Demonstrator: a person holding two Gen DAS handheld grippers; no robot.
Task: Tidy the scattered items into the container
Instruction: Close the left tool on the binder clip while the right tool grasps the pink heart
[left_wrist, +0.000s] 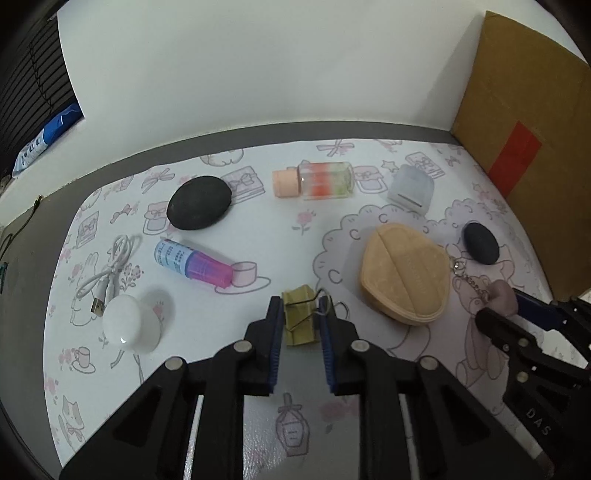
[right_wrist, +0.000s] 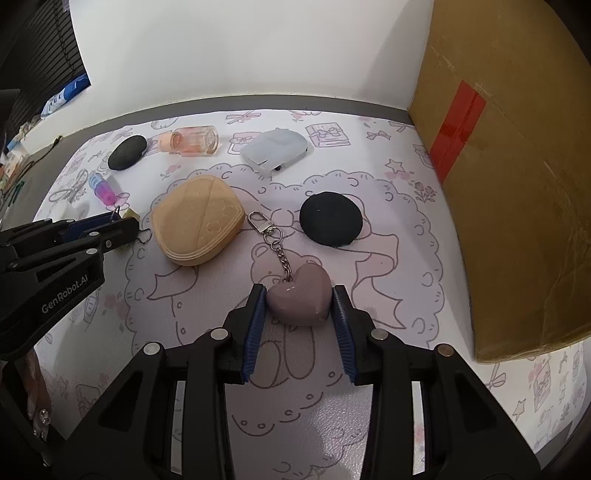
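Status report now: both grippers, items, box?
Left gripper shut on olive binder clip. Right gripper shut on heart keychain. Cardboard box right, nothing in the way.

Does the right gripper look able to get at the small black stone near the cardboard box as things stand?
Probably not yet: the right gripper is shut on the heart keychain. The small black stone lies just ahead, with bare mat between.

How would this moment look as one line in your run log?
left gripper: shut on binder clip | right gripper: shut on heart keychain | cardboard box: nothing placed yet
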